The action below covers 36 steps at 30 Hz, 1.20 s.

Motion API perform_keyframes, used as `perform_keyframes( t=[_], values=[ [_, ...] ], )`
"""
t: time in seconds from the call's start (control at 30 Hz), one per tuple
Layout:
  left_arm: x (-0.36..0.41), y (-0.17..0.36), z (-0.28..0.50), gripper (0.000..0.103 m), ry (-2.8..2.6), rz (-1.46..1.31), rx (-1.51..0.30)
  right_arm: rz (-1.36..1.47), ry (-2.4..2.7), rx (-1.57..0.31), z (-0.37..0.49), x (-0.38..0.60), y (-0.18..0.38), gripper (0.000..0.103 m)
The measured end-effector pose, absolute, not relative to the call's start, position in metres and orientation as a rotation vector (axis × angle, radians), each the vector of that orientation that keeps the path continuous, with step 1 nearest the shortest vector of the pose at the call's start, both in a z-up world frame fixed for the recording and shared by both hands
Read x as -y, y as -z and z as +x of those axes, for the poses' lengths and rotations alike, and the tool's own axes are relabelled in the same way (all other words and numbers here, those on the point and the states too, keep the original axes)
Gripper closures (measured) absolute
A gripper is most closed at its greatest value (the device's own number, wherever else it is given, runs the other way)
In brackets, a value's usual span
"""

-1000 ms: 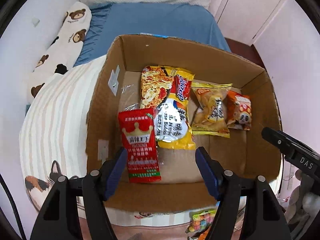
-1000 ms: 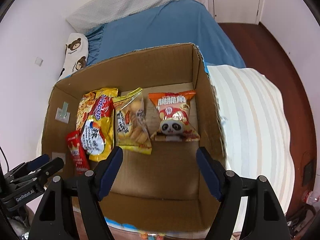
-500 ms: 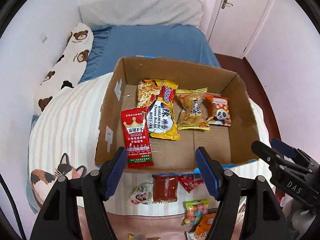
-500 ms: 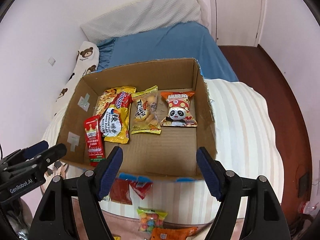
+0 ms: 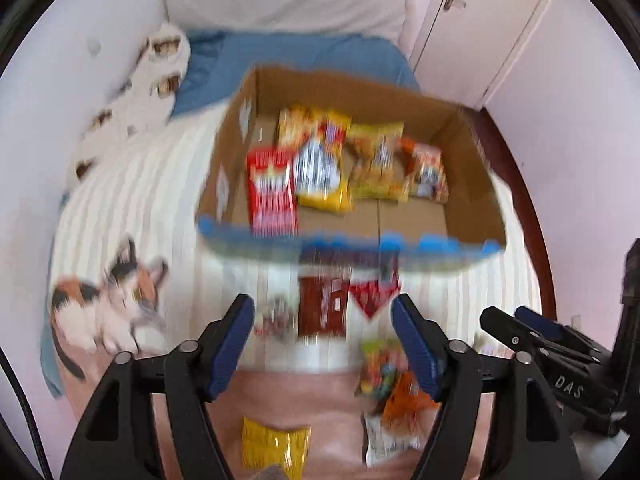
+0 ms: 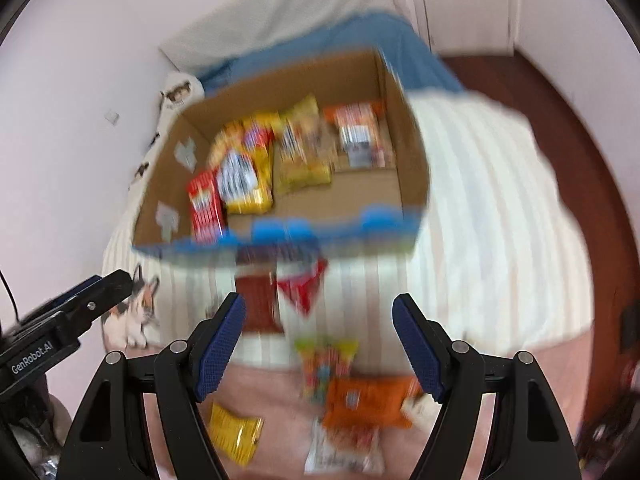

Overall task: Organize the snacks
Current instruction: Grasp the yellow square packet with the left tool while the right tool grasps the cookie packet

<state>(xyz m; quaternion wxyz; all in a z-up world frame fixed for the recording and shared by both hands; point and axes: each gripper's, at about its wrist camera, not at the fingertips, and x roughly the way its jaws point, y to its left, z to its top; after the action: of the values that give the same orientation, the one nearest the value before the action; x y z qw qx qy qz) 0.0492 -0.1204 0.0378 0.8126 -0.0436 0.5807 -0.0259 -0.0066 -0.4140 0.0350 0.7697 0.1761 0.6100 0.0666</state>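
Both views are blurred. The cardboard box (image 5: pixel 472 184) stands on a striped blanket (image 5: pixel 132 200) on the bed, its open top facing up. Inside, along the far side, lie four snack packets side by side: a red packet (image 5: pixel 272 192) at the left, a yellow packet (image 5: pixel 320 168) partly overlapping it, a second yellow packet (image 5: pixel 378 168), and an orange packet (image 5: pixel 428 172) at the right.

More snacks lie loose outside the box, near its front wall: a dark red packet (image 5: pixel 322 308) and a bright red packet (image 5: pixel 372 296) on the blanket, then a multicoloured candy bag (image 6: pixel 326 364), an orange bag (image 6: pixel 368 400), a small yellow packet (image 6: pixel 234 432) and a white packet (image 6: pixel 344 452) on a pink cover nearer the viewer.

The left gripper (image 5: pixel 323 346) hangs over these loose snacks, its fingers (image 5: pixel 232 344) spreading apart, nothing between them. The right gripper (image 6: pixel 319 346) is just beside it, fingers (image 6: pixel 416 344) held wide, gripping nothing.
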Motion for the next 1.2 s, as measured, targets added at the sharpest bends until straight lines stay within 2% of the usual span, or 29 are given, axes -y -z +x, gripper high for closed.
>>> perform_keyframes(
  t=[0.03, 0.07, 0.3, 0.6, 0.73, 0.97, 1.03, 1.1, 1.13, 1.2],
  values=[
    [0.116, -0.025, 0.041, 0.010, 0.048, -0.099, -1.272, 0.413, -0.136, -1.364, -0.014, 0.416, -0.021, 0.023],
    [0.113, -0.016, 0.034, 0.010, 0.044, -0.104, -1.290, 0.442, -0.134, -1.396, -0.020, 0.418, -0.010, 0.023],
    [0.074, 0.075, -0.034, 0.010, -0.055, -0.221, -1.532, 0.675, -0.086, -1.648, -0.066, 0.434, 0.080, 0.023],
    [0.070, 0.130, -0.076, 0.010, -0.146, -0.191, -1.669, 0.375, -0.201, -1.838, -0.101, 0.373, 0.130, 0.023],
    [0.082, 0.155, -0.076, 0.010, -0.117, -0.129, -1.730, 0.232, -0.192, -1.838, -0.105, 0.353, 0.144, 0.016],
    [0.107, 0.196, -0.079, 0.010, -0.028, -0.043, -1.827, 0.157, -0.194, -1.843, -0.113, 0.344, 0.164, 0.016],
    [0.108, 0.195, -0.080, 0.013, -0.034, -0.071, -1.803, 0.163, -0.190, -1.830, -0.115, 0.345, 0.163, 0.020],
    [0.109, 0.190, -0.079, 0.029, -0.038, -0.090, -1.776, 0.170, -0.196, -1.812, -0.116, 0.348, 0.161, 0.028],
    [0.109, 0.186, -0.079, 0.030, -0.041, -0.093, -1.766, 0.173, -0.200, -1.806, -0.118, 0.351, 0.160, 0.033],
    [0.110, 0.183, -0.080, 0.036, -0.042, -0.094, -1.757, 0.186, -0.208, -1.796, -0.120, 0.360, 0.157, 0.034]
  ],
)
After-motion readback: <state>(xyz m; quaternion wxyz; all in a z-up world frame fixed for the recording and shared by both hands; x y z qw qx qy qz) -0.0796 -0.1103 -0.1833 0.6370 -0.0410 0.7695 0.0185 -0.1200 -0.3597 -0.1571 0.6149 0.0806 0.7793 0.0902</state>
